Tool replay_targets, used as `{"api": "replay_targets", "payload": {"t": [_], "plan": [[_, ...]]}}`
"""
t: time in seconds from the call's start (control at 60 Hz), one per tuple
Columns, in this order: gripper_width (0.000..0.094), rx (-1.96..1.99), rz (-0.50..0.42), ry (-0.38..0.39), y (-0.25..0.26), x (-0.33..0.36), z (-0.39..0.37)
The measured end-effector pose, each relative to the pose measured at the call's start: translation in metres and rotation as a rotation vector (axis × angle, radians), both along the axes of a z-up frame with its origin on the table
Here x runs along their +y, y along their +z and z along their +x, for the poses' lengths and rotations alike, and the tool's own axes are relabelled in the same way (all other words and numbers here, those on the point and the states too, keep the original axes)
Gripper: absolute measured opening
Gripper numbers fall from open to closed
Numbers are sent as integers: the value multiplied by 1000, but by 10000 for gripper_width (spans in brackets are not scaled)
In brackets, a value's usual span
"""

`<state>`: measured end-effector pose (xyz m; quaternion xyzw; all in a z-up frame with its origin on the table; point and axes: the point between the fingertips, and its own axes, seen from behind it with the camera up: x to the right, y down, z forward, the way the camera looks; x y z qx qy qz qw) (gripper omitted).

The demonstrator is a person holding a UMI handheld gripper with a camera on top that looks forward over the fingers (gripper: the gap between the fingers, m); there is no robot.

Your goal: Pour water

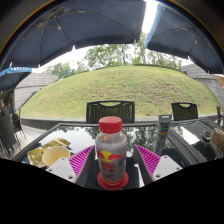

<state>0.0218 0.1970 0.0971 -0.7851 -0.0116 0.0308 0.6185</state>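
Observation:
A clear bottle (pixel 111 152) with a red cap, a red and yellow label and a red ring at its base stands upright between my fingers. The gripper (pixel 112 160) is shut on the bottle, with the pink pads (pixel 83 158) against its two sides. A tall clear glass (pixel 163 134) stands on the glass-topped table (pixel 70 134), beyond the bottle and to its right. The bottle's base shows against a dark area, so I cannot tell whether it rests on the table.
A plate with yellow-green food (pixel 48 153) lies on the table left of the fingers. Dark chairs (pixel 110 110) stand at the table's far side. Beyond them rises a grassy slope, with large parasols overhead.

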Motion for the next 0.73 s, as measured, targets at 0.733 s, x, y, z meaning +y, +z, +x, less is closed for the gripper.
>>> {"api": "replay_targets", "payload": {"t": [0.733], "plan": [[821,-208,-16,54,7,-257,24]]}}
